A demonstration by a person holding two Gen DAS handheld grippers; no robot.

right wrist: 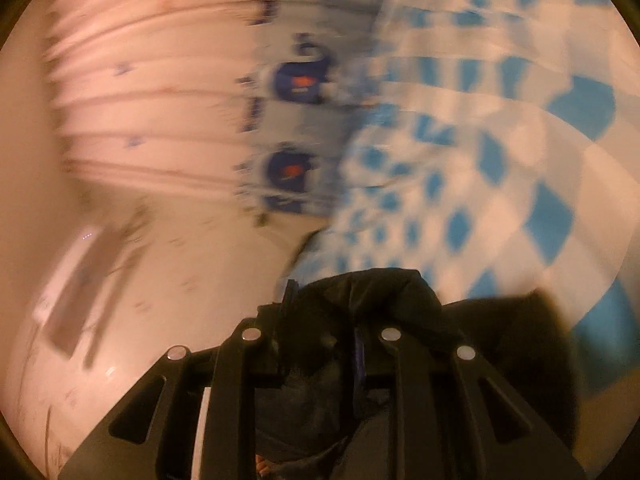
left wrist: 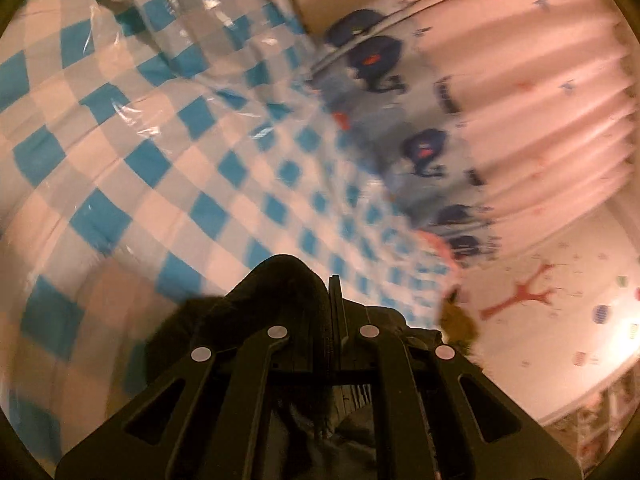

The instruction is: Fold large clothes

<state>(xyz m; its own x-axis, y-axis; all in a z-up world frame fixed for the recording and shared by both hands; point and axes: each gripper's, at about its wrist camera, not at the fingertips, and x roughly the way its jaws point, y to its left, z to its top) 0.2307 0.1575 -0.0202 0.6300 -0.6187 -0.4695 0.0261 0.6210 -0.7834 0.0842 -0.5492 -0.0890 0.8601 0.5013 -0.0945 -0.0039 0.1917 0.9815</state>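
Nearest to me in the left wrist view, my left gripper is clenched on a bunch of black garment: the fabric humps up over the left finger and is pinched against the right finger, with more of it hanging below between the linkage arms. In the right wrist view, my right gripper is likewise clenched on the black garment, which piles over both fingertips and spills off to the right as a dark, blurred flap. Each camera shows only its own hold; neither shows the other gripper, so the span of cloth between my two holds is out of sight, and I cannot tell the garment's long axis or which way it points. Beyond my fingers lies a blue-and-white checked sheet, glossy in the left view, filling the left side of that view and the right side of the right view. Only the left view shows a small yellowish-brown object just beside my right finger, too blurred to name, and a red branching print on the pale surface past it. Only the right view shows a pale, box-like shape low on the left, smeared by blur. Farther off in both views, a light-blue cloth with dark blue motifs borders the checked sheet, and behind it hangs a pleated pinkish curtain, also seen at upper left in the right view. The checked sheet ahead of both grippers is bare.
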